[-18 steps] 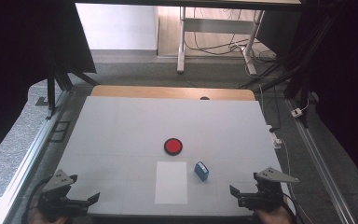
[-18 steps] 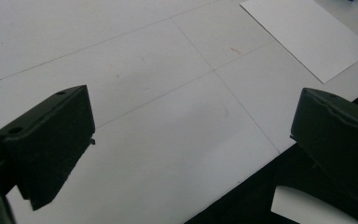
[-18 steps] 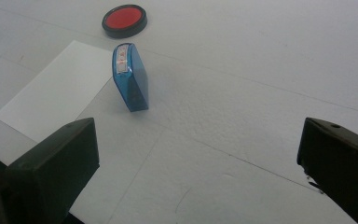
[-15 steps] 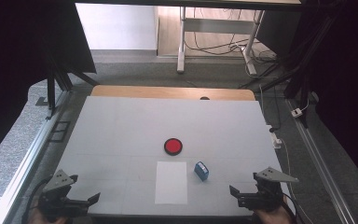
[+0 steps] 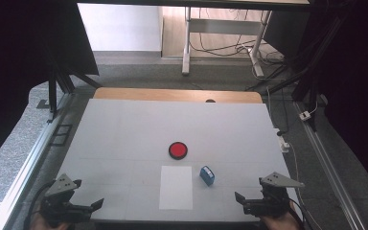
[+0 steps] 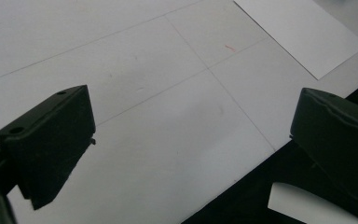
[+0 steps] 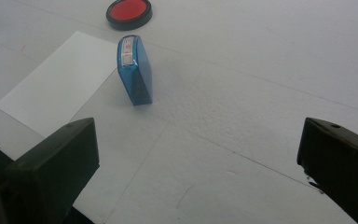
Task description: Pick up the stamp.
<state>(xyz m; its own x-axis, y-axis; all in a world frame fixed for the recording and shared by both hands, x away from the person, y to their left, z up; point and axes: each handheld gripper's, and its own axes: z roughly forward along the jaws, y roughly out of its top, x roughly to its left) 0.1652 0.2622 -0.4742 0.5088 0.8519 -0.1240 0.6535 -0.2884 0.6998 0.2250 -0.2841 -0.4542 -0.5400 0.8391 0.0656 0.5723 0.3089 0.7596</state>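
Observation:
A small blue stamp (image 5: 207,175) (image 7: 134,70) stands on the white table, just right of a white sheet of paper (image 5: 176,187) (image 7: 56,81) (image 6: 303,32). Behind both lies a round red ink pad (image 5: 178,150) (image 7: 129,12) with a black rim. My left gripper (image 5: 92,205) (image 6: 191,140) rests open at the table's near left corner, nothing between its jaws. At the near right corner, my right gripper (image 5: 239,199) (image 7: 200,163) is open too, pointing toward the stamp from a short way off.
The white table (image 5: 124,129) ends in a wooden strip (image 5: 172,95) at the far side. Metal rails (image 5: 28,163) run along both sides, with cables and a socket (image 5: 283,143) at the right edge. A desk frame (image 5: 220,28) stands beyond on the floor.

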